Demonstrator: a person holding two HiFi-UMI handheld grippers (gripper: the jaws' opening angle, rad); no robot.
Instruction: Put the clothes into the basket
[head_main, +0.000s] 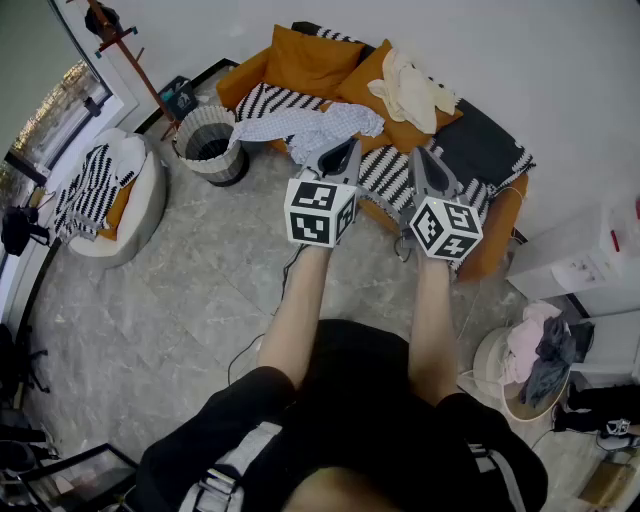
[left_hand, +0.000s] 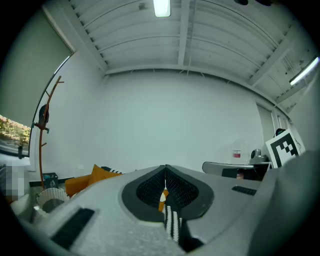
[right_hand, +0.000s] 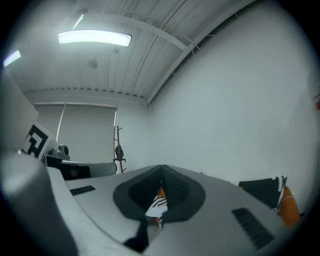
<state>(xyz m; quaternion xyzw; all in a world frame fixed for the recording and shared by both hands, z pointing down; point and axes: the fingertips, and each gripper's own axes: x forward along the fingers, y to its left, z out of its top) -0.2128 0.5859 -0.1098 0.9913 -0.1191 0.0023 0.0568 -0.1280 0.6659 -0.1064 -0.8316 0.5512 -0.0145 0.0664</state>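
Observation:
An orange sofa (head_main: 500, 240) with striped throws stands against the far wall. A pale patterned garment (head_main: 310, 126) lies spread on its seat, and a cream garment (head_main: 412, 88) rests on an orange cushion further back. The woven basket (head_main: 210, 145) stands on the floor left of the sofa; it also shows low at the left edge as the basket (left_hand: 50, 199). My left gripper (head_main: 350, 145) and right gripper (head_main: 418, 152) are held level side by side in front of the sofa. Both are shut with nothing in their jaws, as the left gripper (left_hand: 165, 172) and right gripper (right_hand: 161, 172) show.
A round pouffe (head_main: 140, 205) with a striped cloth sits at the left. A coat stand (head_main: 125, 45) rises in the back left corner. At the right stand white boxes (head_main: 585, 260) and a second basket of clothes (head_main: 535, 365). A cable (head_main: 245, 350) trails on the grey floor.

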